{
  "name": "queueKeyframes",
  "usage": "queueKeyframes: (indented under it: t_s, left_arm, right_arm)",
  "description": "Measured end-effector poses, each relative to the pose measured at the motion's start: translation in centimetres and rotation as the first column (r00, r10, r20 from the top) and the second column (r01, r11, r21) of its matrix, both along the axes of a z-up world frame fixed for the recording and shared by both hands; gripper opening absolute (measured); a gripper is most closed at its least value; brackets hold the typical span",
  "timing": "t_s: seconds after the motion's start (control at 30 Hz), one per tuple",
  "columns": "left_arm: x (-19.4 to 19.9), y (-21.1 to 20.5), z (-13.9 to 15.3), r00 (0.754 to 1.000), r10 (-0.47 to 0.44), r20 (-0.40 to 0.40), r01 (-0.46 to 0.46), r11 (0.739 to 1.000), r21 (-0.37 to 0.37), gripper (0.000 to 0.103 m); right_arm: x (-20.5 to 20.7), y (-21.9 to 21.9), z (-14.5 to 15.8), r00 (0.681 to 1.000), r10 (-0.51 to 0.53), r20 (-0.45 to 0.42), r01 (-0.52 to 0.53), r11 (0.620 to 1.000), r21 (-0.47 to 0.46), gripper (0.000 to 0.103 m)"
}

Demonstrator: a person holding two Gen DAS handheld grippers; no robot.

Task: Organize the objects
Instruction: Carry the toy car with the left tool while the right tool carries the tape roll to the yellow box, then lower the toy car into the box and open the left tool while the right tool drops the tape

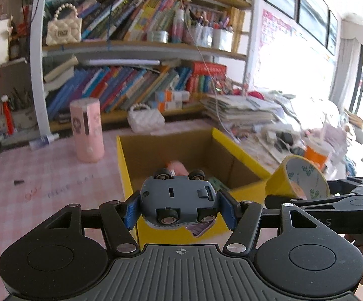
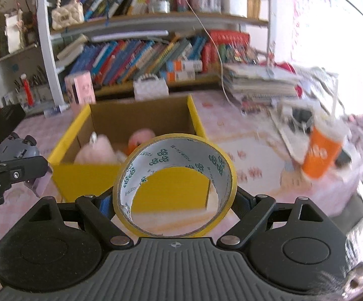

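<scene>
My left gripper (image 1: 180,209) is shut on a grey toy car (image 1: 178,198), held upside down with its wheels up, over the near edge of the yellow cardboard box (image 1: 126,165). My right gripper (image 2: 173,200) is shut on a yellow tape roll (image 2: 175,185), held in front of the same box (image 2: 68,138). The tape roll also shows in the left wrist view (image 1: 299,178), right of the box. The toy car shows at the left of the right wrist view (image 2: 15,148). Pink soft toys (image 2: 96,150) lie inside the box.
A pink cylinder (image 1: 87,130) stands on the pink checked tablecloth (image 1: 30,188) left of the box. A white quilted purse (image 1: 145,119) sits behind the box. An orange cup (image 2: 321,153) and paper stacks (image 2: 261,82) crowd the right. Bookshelves (image 1: 143,50) fill the back.
</scene>
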State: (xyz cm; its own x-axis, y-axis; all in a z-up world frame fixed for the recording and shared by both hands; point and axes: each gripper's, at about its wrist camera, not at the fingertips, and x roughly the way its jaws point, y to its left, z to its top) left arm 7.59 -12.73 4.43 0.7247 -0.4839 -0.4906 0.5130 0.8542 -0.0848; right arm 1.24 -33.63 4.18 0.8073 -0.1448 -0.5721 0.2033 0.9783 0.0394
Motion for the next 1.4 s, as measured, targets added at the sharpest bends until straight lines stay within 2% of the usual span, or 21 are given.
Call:
queueKeyframes:
  t_s: [0.33,0.63,1.0,1.13,1.4]
  left_arm:
    - [4.1,-3.2,-1.0,0.995,0.097,0.010,-0.097,0.995,0.035,0.062]
    - [6.4,-6.0,-3.4,0.992,0.129,-0.011,-0.127,0.984,0.127,0.062]
    - [7.8,-9.4,-5.7,0.995,0.095,-0.005,-0.091,0.969,0.231,0.063]
    - [8.2,-9.5,-6.1,0.993,0.113,-0.036,-0.103,0.971,0.215,0.063]
    - [8.3,-9.4,-6.2,0.990,0.134,-0.034,-0.123,0.969,0.212,0.066]
  right_arm:
    - [6.7,-3.1,1.6,0.993,0.100,0.071,-0.098,0.995,-0.031,0.086]
    - [11.7,-4.5,1.1,0.980,0.187,0.072,-0.183,0.982,-0.051,0.087]
    - [16.3,-3.9,-1.0,0.955,0.296,0.002,-0.295,0.952,-0.081,0.087]
    - [17.6,-3.5,-1.7,0.941,0.336,-0.038,-0.338,0.937,-0.083,0.087]
    - [19.7,-2.8,-3.5,0.910,0.394,-0.128,-0.406,0.910,-0.084,0.087]
